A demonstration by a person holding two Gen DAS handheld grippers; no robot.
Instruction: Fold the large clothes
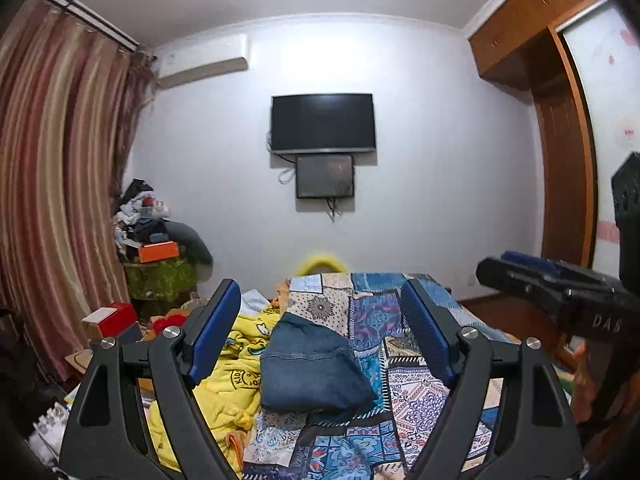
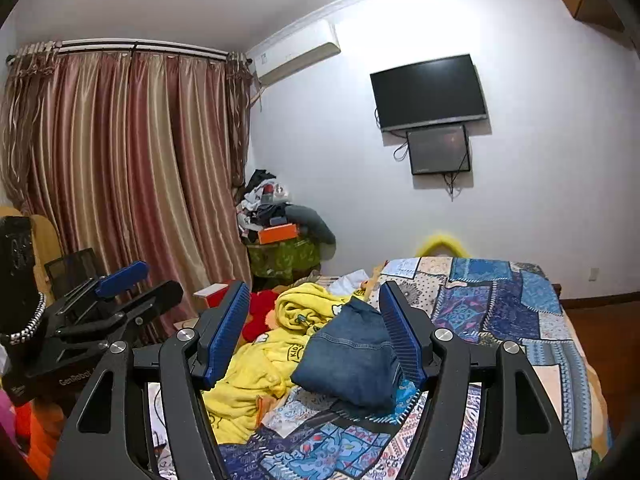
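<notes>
1. We see both tongs spread w/ nothing between the ribbed blue pads: left tongs [image 1: 320,328], right tongs [image 2: 310,330], black angular arms.
2. Folded denim [image 1: 314,364], thick, stitched hem, lies as a soft block on the bed [image 1: 416,392], apart from both.
3. Patchwork quilt under it; fluffy yellow blanket [image 1: 228,384] crumpled at its left.

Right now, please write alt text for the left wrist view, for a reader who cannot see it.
Open left tongs hang empty above folded jeans on a patchwork bedspread, with a yellow garment crumpled beside them. The right tongs show at the right edge; a television hangs on the wall.
</notes>
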